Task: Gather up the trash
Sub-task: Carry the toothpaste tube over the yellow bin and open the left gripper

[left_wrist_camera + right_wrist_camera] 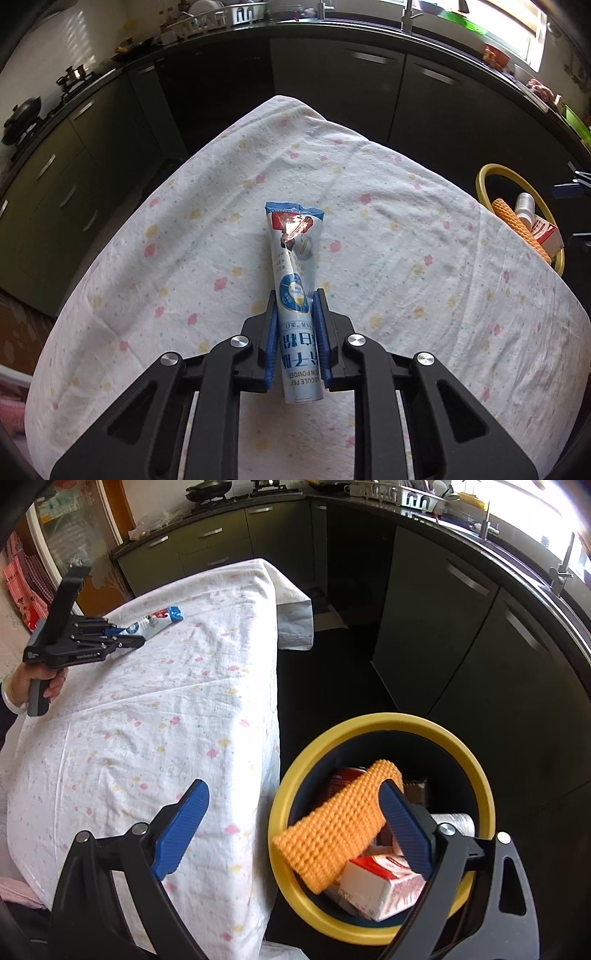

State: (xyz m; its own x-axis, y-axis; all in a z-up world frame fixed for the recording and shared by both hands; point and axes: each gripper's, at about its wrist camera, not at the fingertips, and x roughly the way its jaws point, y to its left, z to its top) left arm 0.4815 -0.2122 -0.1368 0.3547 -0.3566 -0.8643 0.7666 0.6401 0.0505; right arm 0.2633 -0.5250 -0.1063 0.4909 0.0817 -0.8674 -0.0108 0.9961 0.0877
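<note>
A hand (35, 681) at the far left of the right wrist view grips the handle of the left gripper (295, 299), which reaches out over the counter (147, 716), a surface draped in a white cloth printed with small pink and yellow flowers. The left gripper is pinching a silver-and-blue sachet (293, 258) near its lower end, both blue pads pressed against its sides, while the torn top end of the sachet lies forward on the cloth. Further right, the right gripper (295, 805) hangs with its two blue fingers spread wide and nothing between them, one finger over the counter's edge and the other over the bin (280, 805). The bin, yellow-rimmed with a dark inside, stands on the dark floor just beside the counter's right edge. Inside it lie an orange knobbly sponge cloth (332, 827) slanting across the top, a red-and-white carton (376, 890) beneath it, a red can (341, 779) and a pale bottle (456, 821).
</note>
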